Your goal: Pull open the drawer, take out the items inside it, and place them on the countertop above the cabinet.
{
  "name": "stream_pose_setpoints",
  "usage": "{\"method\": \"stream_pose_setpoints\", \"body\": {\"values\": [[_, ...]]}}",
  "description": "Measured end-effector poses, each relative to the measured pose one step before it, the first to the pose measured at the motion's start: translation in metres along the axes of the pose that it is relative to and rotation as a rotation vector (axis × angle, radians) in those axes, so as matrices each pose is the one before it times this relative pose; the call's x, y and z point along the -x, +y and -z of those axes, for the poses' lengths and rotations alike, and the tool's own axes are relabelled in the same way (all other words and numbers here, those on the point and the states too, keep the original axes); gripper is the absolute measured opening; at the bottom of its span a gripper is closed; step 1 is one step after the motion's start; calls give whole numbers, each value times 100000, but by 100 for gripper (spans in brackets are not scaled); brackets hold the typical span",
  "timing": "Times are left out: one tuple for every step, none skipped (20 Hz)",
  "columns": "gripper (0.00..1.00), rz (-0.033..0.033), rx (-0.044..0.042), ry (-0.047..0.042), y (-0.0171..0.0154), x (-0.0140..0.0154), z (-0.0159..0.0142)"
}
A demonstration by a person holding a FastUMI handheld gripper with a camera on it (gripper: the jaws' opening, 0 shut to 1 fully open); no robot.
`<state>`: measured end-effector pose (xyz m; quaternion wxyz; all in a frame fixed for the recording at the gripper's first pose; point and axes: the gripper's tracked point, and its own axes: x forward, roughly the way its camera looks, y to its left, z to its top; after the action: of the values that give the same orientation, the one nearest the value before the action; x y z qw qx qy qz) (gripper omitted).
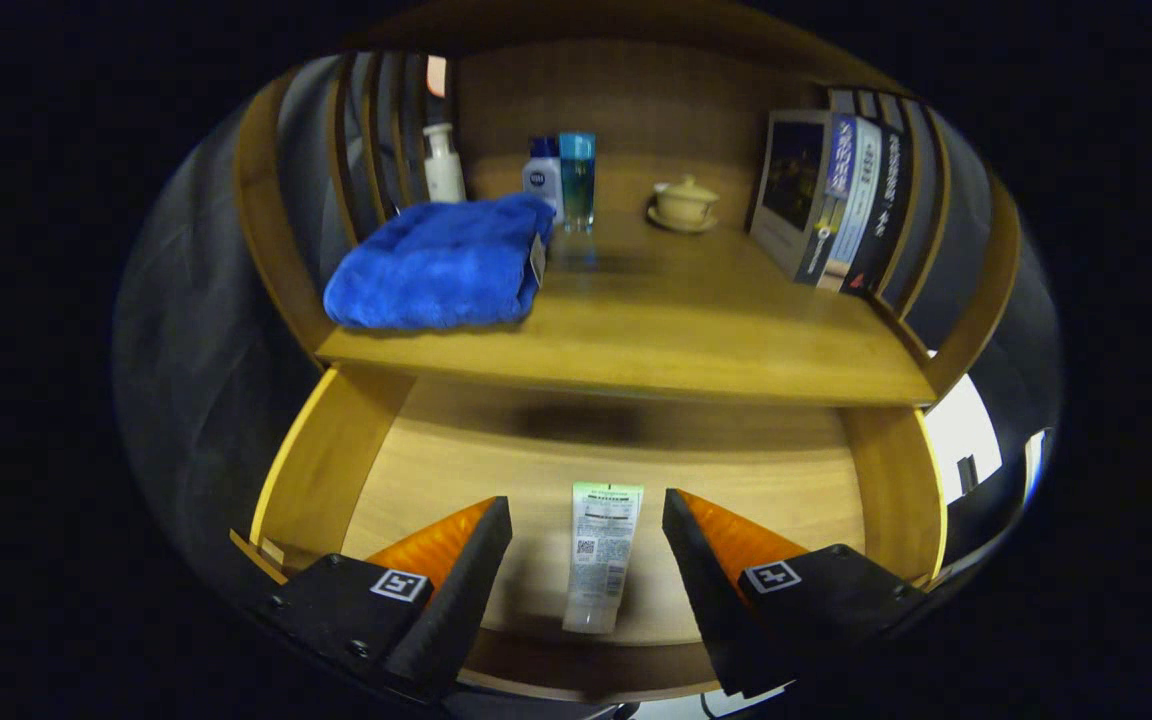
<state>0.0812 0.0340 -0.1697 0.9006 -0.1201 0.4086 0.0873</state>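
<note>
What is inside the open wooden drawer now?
One white squeeze tube lies on the open wooden drawer floor, between the open gripper fingers. The drawer's rear is hidden under the wooden countertop.

**A Home Corner Set Up in a Booth**

This looks like a bit of a home, like a bedroom or washroom shelf. A wooden cabinet (626, 360) has a countertop with home things on it. A soft blue towel (436, 265), folded, lies near the left front corner. Bottles (561, 180) for washing stand at the back edge, with a white one (443, 165) in the back left corner. A small teacup with a lid (684, 205) sits on a saucer near the back. Books (841, 205) lean along the right edge. Below, an open wooden drawer (316, 470) holds a tube of cream (600, 555), lying between the spread fingers of the gripper (586, 560).
</note>
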Motion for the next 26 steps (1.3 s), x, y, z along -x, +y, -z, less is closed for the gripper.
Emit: {"method": "stream_pose_setpoints", "body": {"values": [[99,-624,-211,3900,134,-645,393],[99,-47,556,4808,-95,-780,696],[99,1216,553,4526,-376,-724,697],[99,1055,981,4011,-266,-617,546],[99,1527,723,3234,-283,-676,594],[99,-118,451,2914,141,-577,452],[99,-423,-327,2784,166,-519,380],[99,-703,-646,2366,260,-334,384],[99,-331,-267,2582,140,-356,369],[99,-190,-330,2239,39,-248,342],[99,-178,-460,1507,173,-276,205],[99,262,376,1374,-21,-204,68],[92,1055,769,1204,-433,-197,152],[84,1945,287,1231,-467,-16,81],[77,681,-413,1105,-314,-275,156],[69,-189,-434,278,-60,461,-159],[61,-500,147,756,-85,-471,235],[59,461,-69,348,-76,183,18],[58,401,186,246,26,74,11],[55,659,179,-288,-57,31,196],[51,-310,-425,-481,11,189,-115],[52,-524,-1502,-1117,-62,-433,71],[46,-1638,-1142,-1059,-274,928,-530],[40,-1176,-1447,-1332,-89,307,-267],[39,-740,-1146,-1149,47,454,-53],[39,-177,-1232,-1399,15,577,-254]]}}
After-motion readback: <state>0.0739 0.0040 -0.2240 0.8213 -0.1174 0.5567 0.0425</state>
